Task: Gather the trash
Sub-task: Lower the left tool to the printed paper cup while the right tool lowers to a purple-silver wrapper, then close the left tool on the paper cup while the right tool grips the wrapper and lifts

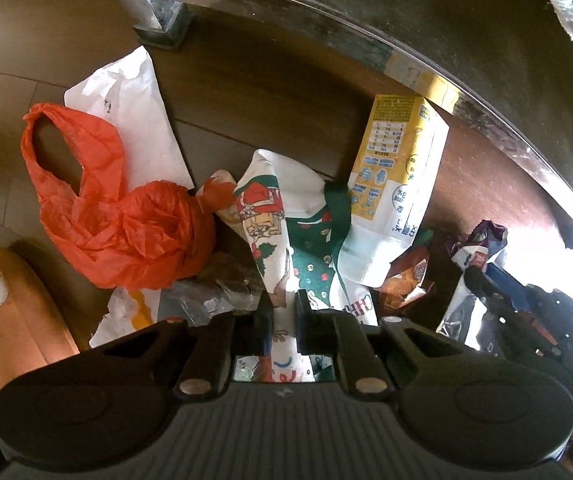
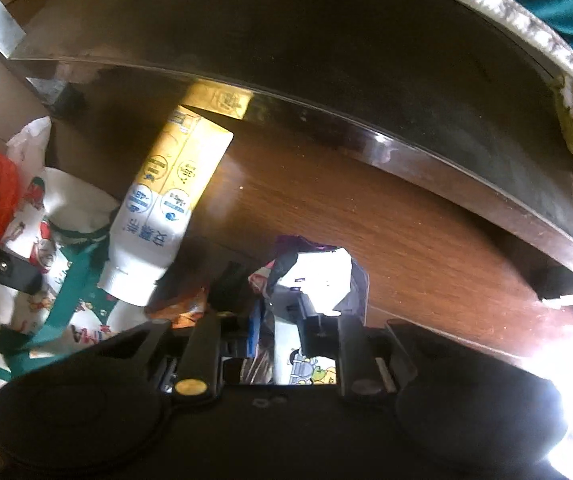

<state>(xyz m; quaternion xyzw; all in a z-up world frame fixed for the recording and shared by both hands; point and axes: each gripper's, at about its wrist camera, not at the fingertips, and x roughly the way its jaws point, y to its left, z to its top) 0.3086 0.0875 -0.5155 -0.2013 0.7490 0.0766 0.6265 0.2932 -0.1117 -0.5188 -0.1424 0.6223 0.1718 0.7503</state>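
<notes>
**Both grippers clamped on floor litter beside the shiny table edge**

Left wrist view: left gripper at lower centre, pointing steeply down, jaws drawn narrow and pinched on a crumpled white paper bag printed with red-and-green Christmas figures. Left of it, a crinkled orange plastic bag lying over a flat white paper sheet. Right of it, a yellow-and-white squeeze tube with blue print, tilted up toward the curved reflective table edge. Tan open-toed slipper over a white sock at lower left. Brown wooden floor beneath.

Right wrist view: right gripper at lower centre, fingers close together, gripping a crumpled purple-and-white snack wrapper. Same tube at centre left, Christmas bag at far left
</notes>
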